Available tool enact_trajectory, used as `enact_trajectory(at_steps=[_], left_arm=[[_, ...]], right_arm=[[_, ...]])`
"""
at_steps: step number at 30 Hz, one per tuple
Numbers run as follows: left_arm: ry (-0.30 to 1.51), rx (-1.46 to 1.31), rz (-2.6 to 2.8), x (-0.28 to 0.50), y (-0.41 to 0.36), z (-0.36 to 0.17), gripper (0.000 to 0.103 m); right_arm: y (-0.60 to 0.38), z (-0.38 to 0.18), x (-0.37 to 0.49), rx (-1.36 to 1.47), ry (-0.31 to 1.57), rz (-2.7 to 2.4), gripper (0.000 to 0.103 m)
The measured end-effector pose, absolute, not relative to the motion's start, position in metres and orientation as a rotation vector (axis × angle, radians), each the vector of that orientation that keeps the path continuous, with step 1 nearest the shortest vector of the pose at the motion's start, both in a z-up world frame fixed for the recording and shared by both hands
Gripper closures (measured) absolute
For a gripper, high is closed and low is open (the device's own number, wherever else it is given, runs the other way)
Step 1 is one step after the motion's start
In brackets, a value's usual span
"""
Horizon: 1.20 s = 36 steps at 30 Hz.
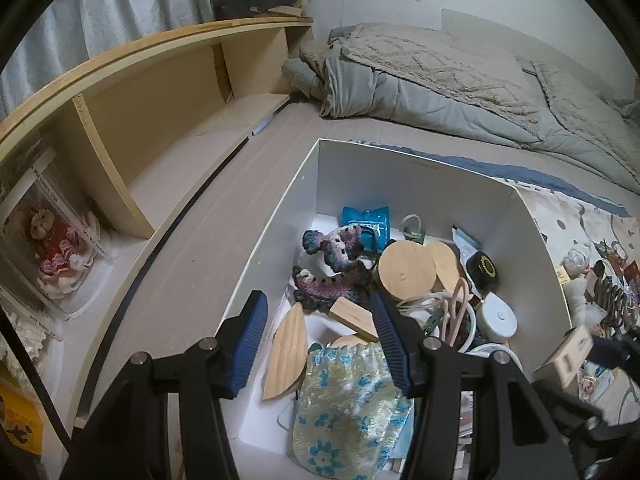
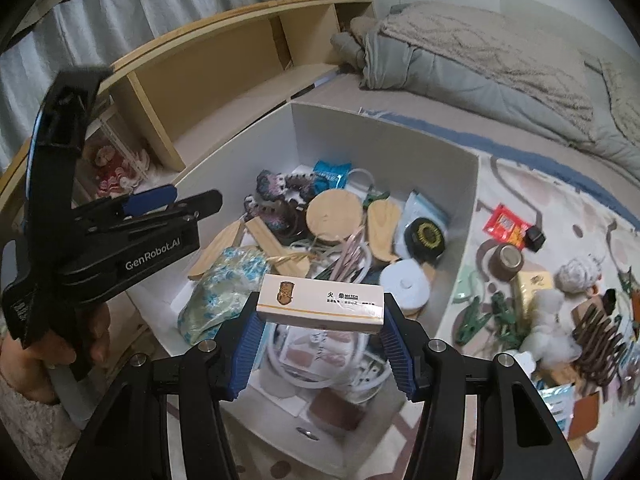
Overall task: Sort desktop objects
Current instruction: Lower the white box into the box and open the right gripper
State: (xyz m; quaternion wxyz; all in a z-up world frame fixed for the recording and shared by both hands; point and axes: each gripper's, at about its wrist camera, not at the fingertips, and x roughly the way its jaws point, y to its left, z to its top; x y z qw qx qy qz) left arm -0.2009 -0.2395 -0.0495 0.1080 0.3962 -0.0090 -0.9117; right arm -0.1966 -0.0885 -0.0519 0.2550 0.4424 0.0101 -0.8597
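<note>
"GenRobot.AI" on the left claw [image 2: 172, 196] body, "火柴 MATCH" on the matchbox [image 2: 320, 300]

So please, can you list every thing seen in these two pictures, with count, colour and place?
box: one, white, on the bed
matchbox: one, white, between right gripper's pads, above the box
wooden discs: two, tan, inside box
floral pouch: one, blue-yellow, box's near corner
crochet pieces: two, purple-blue, inside box
clothespins: several, green, right of box
blanket: one, grey, behind box
left gripper: black, blue pads, open, empty
right gripper: black, blue pads, shut
</note>
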Motion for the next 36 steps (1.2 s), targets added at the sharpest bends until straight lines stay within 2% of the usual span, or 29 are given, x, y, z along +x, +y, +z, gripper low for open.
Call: enact_trajectory(at_steps=[5, 7, 9, 11, 12, 13, 20, 22, 36], left_arm=[[-0.021, 1.147, -2.688, -0.198, -0.239, -0.047, 0.048], [-0.001, 1.142, -2.689, -0.197, -0.241, -0.045, 0.038], [0.018, 1.134, -2.694, -0.195, -0.243, -0.044, 0.037], [0.032, 1.133, -2.695, -0.194, -0.246, -0.044, 0.037], [0.037, 1.135, -2.694, -0.193, -0.246, -0.044, 0.035], [0.045, 1.141, -2.692, -0.193, -0.247, -0.044, 0.032], [0.083, 1.117, -2.687, -0.187, -0.252, -0.04, 0.02], [0.099, 1.113, -2.688, -0.186, -0.254, -0.038, 0.012], [0.024, 1.03, -2.745, -0.165, -0.233, -0.016, 0.0]], right_arm=[[-0.095, -0.056, -0.194, 1.211, 0.025, -2.328, 0.046], [-0.096, -0.057, -0.194, 1.216, 0.017, -2.339, 0.046], [-0.097, -0.059, -0.195, 1.23, 0.01, -2.342, 0.044], [-0.096, -0.059, -0.194, 1.227, -0.01, -2.337, 0.022], [-0.096, -0.059, -0.194, 1.225, -0.016, -2.351, 0.004], [-0.095, -0.058, -0.193, 1.22, -0.016, -2.367, 0.002], [-0.091, -0.057, -0.192, 1.214, 0.007, -2.409, 0.0], [-0.086, -0.053, -0.187, 1.166, 0.022, -2.459, 0.0], [-0.065, -0.027, -0.173, 1.045, -0.019, -2.544, 0.0]])
